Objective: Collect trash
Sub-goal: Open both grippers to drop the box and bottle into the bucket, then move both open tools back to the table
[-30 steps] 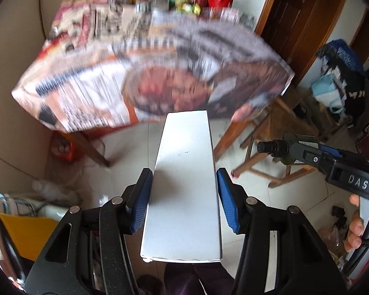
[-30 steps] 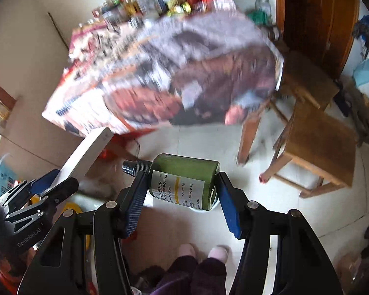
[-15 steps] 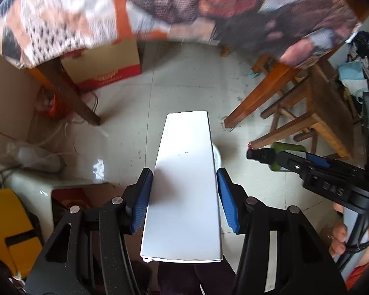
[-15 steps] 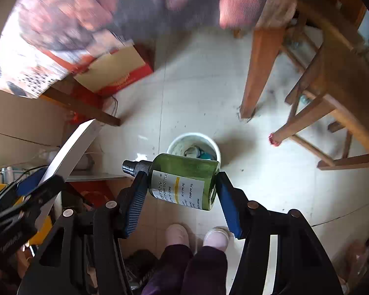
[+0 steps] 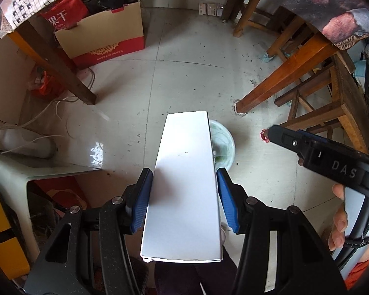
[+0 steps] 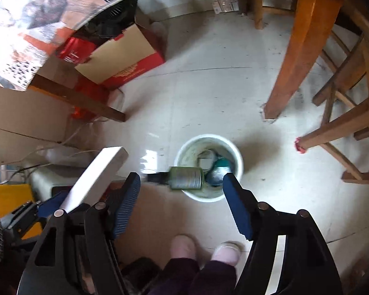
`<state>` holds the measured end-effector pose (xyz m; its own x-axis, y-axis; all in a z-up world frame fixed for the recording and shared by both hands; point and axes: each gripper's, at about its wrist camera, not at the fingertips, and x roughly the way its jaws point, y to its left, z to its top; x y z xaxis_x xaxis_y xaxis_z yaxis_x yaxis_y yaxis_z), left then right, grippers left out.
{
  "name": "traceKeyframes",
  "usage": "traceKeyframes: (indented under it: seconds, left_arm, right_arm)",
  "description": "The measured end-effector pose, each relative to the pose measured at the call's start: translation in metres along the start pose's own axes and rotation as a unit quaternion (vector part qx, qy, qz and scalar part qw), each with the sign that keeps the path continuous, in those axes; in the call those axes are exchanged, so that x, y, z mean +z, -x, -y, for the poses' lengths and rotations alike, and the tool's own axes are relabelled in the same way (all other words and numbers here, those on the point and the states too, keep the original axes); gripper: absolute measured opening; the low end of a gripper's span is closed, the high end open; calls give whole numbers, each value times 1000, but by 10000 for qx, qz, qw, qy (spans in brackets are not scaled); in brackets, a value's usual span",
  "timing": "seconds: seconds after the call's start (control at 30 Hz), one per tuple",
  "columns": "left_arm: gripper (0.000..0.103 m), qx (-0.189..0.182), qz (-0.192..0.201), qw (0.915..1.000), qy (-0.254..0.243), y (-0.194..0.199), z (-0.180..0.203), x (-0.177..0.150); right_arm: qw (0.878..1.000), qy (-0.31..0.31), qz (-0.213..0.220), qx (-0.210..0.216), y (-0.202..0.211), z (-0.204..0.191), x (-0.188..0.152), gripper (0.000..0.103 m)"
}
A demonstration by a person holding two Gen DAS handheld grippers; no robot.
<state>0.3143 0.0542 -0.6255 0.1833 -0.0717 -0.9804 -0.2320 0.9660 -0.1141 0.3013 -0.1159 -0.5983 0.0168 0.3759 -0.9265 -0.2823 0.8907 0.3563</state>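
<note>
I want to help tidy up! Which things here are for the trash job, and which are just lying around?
For the job:
white box in the left tool
green bottle at the white bin, below the open right tool

Just lying around:
red cardboard box
wooden stool
table leg

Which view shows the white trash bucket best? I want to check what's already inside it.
The right wrist view: the white trash bucket appears whole from above, holding trash, with the green bottle at its rim. In the left wrist view, the white box hides most of it, leaving only its right rim.
</note>
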Motion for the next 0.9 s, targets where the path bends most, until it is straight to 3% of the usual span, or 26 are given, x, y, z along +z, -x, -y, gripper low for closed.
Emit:
traceKeyframes:
  seconds: [0.47, 0.7, 0.9]
  left_arm:
    - [53, -361, -589, 9972, -292, -29, 47, 28]
    - [53, -282, -402, 9979, -414, 18, 53, 31]
    - [53, -203, -78, 9987, -468, 94, 56, 34]
  right_arm:
    - [9983, -389, 60, -427, 34, 31, 0, 66]
    - [9982, -423, 197, -374, 73, 21, -1, 66]
    - [9980, -268, 445, -347, 132, -3, 2, 66]
